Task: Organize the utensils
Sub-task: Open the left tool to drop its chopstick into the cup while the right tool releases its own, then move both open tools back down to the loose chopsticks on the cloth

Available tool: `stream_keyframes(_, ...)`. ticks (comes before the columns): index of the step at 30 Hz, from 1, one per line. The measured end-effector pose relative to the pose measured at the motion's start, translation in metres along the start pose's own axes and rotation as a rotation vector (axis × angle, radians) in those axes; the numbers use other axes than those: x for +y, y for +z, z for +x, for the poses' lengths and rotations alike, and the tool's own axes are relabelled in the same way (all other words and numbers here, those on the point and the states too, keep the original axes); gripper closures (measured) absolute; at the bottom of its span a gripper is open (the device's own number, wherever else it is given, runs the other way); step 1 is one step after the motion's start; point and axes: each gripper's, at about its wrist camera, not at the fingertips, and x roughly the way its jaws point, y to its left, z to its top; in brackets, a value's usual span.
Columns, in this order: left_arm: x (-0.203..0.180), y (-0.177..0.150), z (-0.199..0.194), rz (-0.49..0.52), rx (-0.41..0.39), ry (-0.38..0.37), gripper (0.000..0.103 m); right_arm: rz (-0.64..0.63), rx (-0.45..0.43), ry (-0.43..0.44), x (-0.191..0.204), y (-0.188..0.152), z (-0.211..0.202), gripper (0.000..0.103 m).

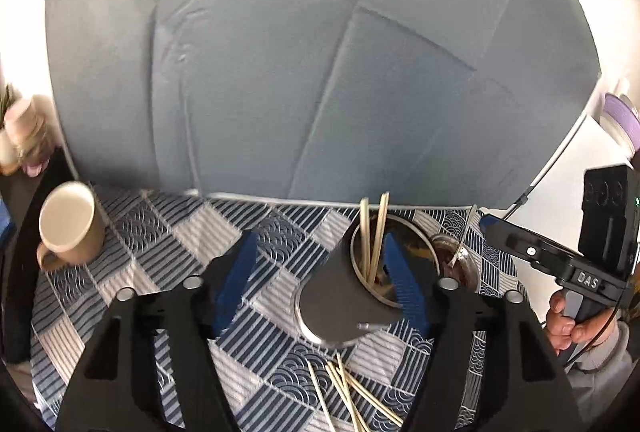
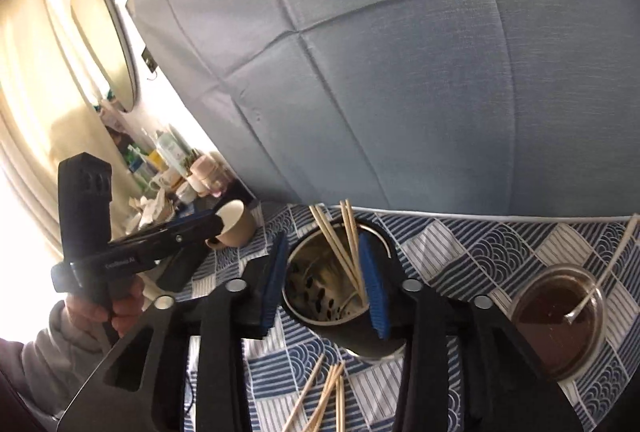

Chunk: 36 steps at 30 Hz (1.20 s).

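A metal utensil holder stands on the patterned cloth, with several wooden chopsticks upright inside. It also shows in the right wrist view with the chopsticks. More chopsticks lie loose on the cloth in front of it, also in the right wrist view. My left gripper is open and empty, its right finger by the holder's rim. My right gripper is open above the holder, its fingers astride the rim, holding nothing.
A beige mug lies on its side at the left. A glass bowl of dark liquid with a spoon stands right of the holder. A grey-blue cushion backs the table. Bottles and clutter are far left.
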Motion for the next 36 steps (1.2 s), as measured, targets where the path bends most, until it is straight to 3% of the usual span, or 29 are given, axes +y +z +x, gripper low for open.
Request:
stream_keyframes(21,0.024,-0.066,0.034,-0.049,0.252,0.137,0.017,0.012,0.159,-0.116,-0.013,-0.063,0.005,0.038)
stream_keyframes(36,0.018,-0.12,0.066,0.025,0.425,0.197,0.017,-0.045,0.366,-0.216,-0.017,-0.139,0.039,0.037)
